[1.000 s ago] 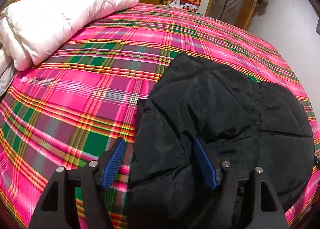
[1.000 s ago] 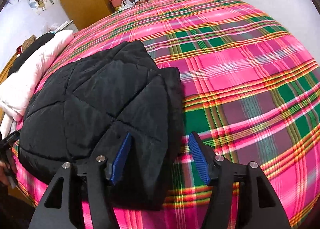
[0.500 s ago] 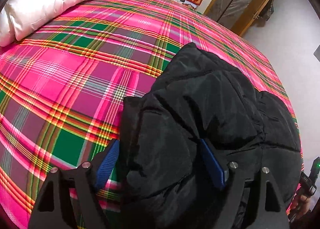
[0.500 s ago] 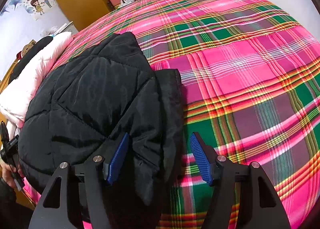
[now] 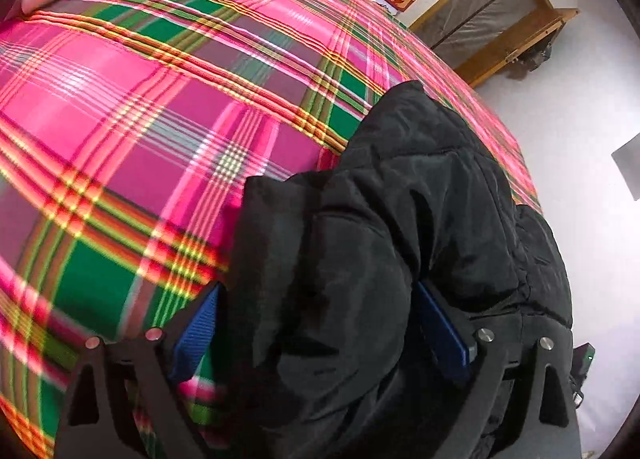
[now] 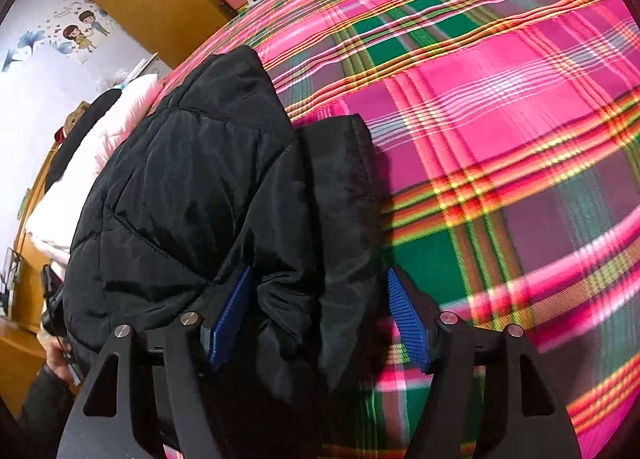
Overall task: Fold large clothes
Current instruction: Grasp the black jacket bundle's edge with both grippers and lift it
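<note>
Black quilted nylon marks the task's garment, a padded jacket (image 5: pixel 400 227), lying in a thick, already doubled bundle on the bed (image 5: pixel 132 107), at the near edge of its pink, green and yellow plaid cover. Both views look down over this edge: the left wrist view shows the bundle's left side, the right wrist view its right side (image 6: pixel 192 187).

Left gripper (image 5: pixel 320 327): the jaws are opening, and a puffy fold of the jacket bulges between them. The blue pad on the outer side stands over the plaid cover, seemingly clear of the cloth; the other is sunk beside the padding, so contact there cannot be ruled out, though no pinch is evident.

Right gripper (image 6: pixel 320 315): the jaws are likewise opening around the bundle's right border, where a narrower strip of jacket lies along the main body. The outer pad stands free over the cover; the inner pad lies against the quilting.

Progress, as a judgement: the jacket appears folded over on itself at least once, for stacked layers show at both sides and no sleeve is spread across the bed. The release under way suggests a fold just being set down. What seems left is to flatten the swollen padding and perhaps make one further fold into a compact packet. A pale duvet (image 6: pixel 80 187) rests at the bed's far left corner, well apart.
</note>
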### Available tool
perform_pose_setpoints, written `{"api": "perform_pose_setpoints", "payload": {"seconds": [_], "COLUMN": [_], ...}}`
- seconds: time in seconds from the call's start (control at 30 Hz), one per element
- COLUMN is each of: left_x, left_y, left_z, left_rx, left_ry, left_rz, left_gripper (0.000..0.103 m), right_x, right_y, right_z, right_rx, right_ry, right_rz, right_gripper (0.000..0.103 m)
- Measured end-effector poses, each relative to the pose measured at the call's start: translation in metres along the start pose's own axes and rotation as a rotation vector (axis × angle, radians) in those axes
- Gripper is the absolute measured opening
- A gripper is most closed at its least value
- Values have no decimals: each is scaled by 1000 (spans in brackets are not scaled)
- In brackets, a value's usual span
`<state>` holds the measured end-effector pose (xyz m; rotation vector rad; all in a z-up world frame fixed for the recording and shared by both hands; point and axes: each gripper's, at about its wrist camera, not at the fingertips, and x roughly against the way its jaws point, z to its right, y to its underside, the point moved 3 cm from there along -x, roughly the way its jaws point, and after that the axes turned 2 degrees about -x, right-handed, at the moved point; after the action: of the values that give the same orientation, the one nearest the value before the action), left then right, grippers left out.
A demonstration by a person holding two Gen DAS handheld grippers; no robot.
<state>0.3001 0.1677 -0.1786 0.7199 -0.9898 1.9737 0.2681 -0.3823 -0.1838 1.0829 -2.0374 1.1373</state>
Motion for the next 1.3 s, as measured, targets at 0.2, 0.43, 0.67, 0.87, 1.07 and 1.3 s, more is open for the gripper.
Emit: {"api": "perform_pose_setpoints", "payload": {"seconds": [0.2, 0.43, 0.67, 0.87, 1.07, 1.3], "left_x": [1, 13, 5, -3, -8, 4], "left_y": [5, 28, 20, 14, 9, 9], "left_z": [7, 6, 5, 9, 13, 33], "left_rx": [-20, 1, 1, -15, -40, -67], "left_ry": [9, 20, 38, 45, 42, 20], "left_rz": [-3, -17, -3, 6, -7, 29], "left_gripper": [94, 90, 93, 95, 91, 46], "right_x": [-3, 3, -6, -10, -9, -1], "right_y": [1, 15, 8, 5, 5, 5], "right_z": [-1, 4, 7, 6, -4, -14], "right_rx": [1, -65, -76, -59, -34, -22], "right_ry": [-15, -53, -92, -103, -105, -76], "right_rz": [-18, -47, -54, -57, -56, -35], "right_gripper": [65, 63, 63, 61, 46, 29]}}
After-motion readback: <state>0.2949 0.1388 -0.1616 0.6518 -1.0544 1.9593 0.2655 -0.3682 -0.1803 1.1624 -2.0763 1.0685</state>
